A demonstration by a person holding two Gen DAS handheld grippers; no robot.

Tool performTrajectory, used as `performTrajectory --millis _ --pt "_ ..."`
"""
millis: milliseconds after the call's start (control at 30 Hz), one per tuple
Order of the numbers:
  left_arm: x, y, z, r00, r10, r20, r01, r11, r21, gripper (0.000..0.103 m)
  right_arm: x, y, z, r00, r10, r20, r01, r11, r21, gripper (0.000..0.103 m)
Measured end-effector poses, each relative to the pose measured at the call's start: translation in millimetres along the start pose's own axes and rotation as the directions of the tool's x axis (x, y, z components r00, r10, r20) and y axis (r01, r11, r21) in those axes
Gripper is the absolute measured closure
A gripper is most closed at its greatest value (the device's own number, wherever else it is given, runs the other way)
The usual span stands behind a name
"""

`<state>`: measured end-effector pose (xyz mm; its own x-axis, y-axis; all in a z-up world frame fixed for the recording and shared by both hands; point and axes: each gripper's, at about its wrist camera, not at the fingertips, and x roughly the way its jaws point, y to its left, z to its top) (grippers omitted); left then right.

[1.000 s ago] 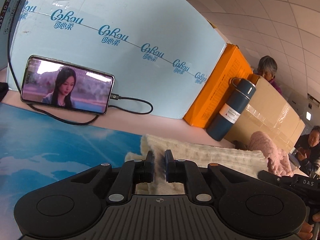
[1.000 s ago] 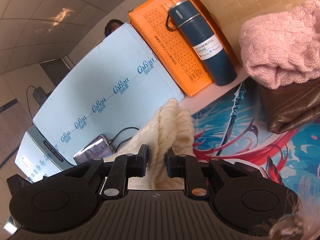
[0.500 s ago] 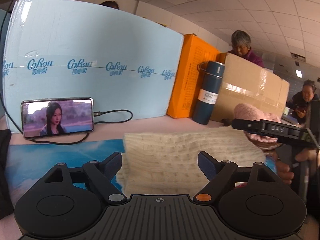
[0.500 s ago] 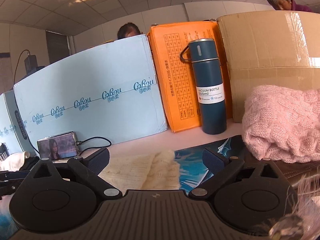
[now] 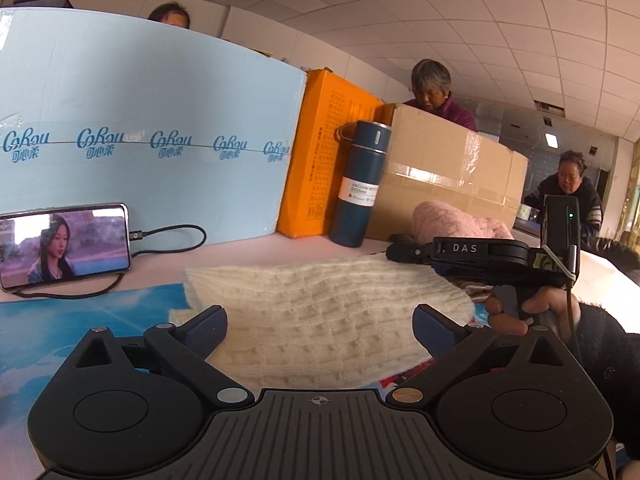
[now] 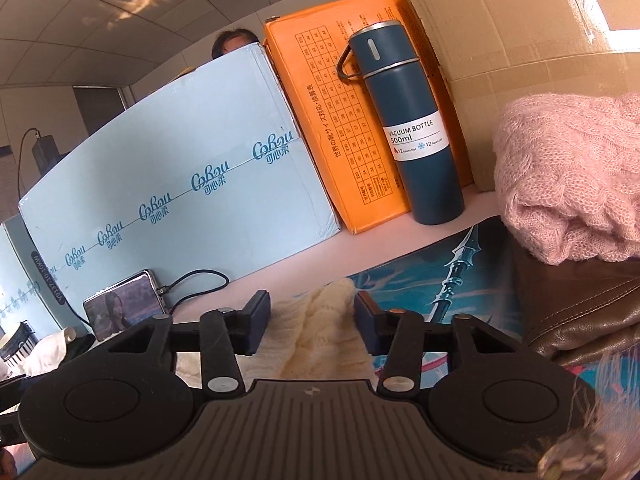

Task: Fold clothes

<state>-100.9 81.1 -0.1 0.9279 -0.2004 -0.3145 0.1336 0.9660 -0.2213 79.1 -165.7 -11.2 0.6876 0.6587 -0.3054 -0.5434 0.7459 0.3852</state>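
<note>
A folded cream knit sweater (image 5: pixel 320 312) lies flat on the blue printed mat (image 5: pixel 72 320). My left gripper (image 5: pixel 320 330) is open wide, its fingers on either side of the sweater's near edge, holding nothing. The right gripper shows in the left wrist view (image 5: pixel 404 252) at the sweater's far right side, with a hand on its trigger. In the right wrist view the right gripper (image 6: pixel 312 320) is partly open around a raised corner of the cream sweater (image 6: pixel 320 328), pads apart from it.
A phone (image 5: pixel 64 246) with a cable leans on a light blue box (image 5: pixel 140 140). An orange box (image 5: pixel 320 168), a dark blue vacuum bottle (image 6: pixel 412 128) and a cardboard box (image 5: pixel 444 176) stand behind. A pink knit (image 6: pixel 568 176) lies on a brown leather garment (image 6: pixel 580 312) at right.
Both grippers, shut on the sweater a second ago, have opened and let it drop flat. The right gripper has since tilted and narrowed around the sweater's corner.
</note>
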Motion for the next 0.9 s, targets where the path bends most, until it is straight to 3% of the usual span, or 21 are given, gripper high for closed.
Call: performTrajectory --millis 100,267,467,567,667,733,767,833,900 --pt "3.7 -2.6 -1.8 0.999 -0.024 -0.028 0.024 1.000 -0.003 0.003 -14.9 2.2 1.8 0.999 0.030 0.031 -0.029 1.000 -0.011 0.079" --pt "-1.7 -15.5 -2.8 0.995 0.099 0.015 -0.100 0.983 0.156 0.003 -49.4 21.3 0.7 0.987 0.129 0.097 -0.115 0.985 -0.131 0.083" --pt "-14.5 -31.5 -0.4 0.981 0.168 0.092 -0.191 0.894 0.405 0.002 -88.6 25.6 -4.1 0.937 0.347 0.049 -0.326 0.915 -0.237 0.084" --pt "-14.4 -34.5 2.6 0.983 0.164 0.080 -0.182 0.845 0.504 0.002 -98.2 27.8 -9.6 0.927 0.375 -0.013 -0.363 0.886 -0.290 0.084" --pt "-10.7 -35.7 5.1 0.984 0.163 0.064 -0.171 0.810 0.561 0.002 -100.3 28.3 -13.9 0.937 0.347 -0.038 -0.341 0.884 -0.320 0.084" --pt "-5.2 -35.3 7.2 0.987 0.152 0.045 -0.151 0.811 0.565 0.002 -100.8 27.8 -14.9 0.940 0.339 -0.042 -0.334 0.885 -0.324 0.074" --pt "-1.2 -34.7 7.5 0.989 0.144 0.027 -0.135 0.818 0.559 0.002 -99.3 27.3 -14.8 0.943 0.331 -0.041 -0.325 0.885 -0.332 0.060" --pt "8.7 -32.6 3.9 0.990 0.132 -0.041 -0.090 0.840 0.536 0.002 -94.4 28.8 -14.7 0.946 0.321 -0.050 -0.318 0.883 -0.345 0.044" --pt "15.3 -32.7 -3.3 0.985 0.117 -0.125 -0.034 0.848 0.530 0.002 -86.4 30.9 -14.5 0.950 0.305 -0.066 -0.308 0.881 -0.359 0.043"
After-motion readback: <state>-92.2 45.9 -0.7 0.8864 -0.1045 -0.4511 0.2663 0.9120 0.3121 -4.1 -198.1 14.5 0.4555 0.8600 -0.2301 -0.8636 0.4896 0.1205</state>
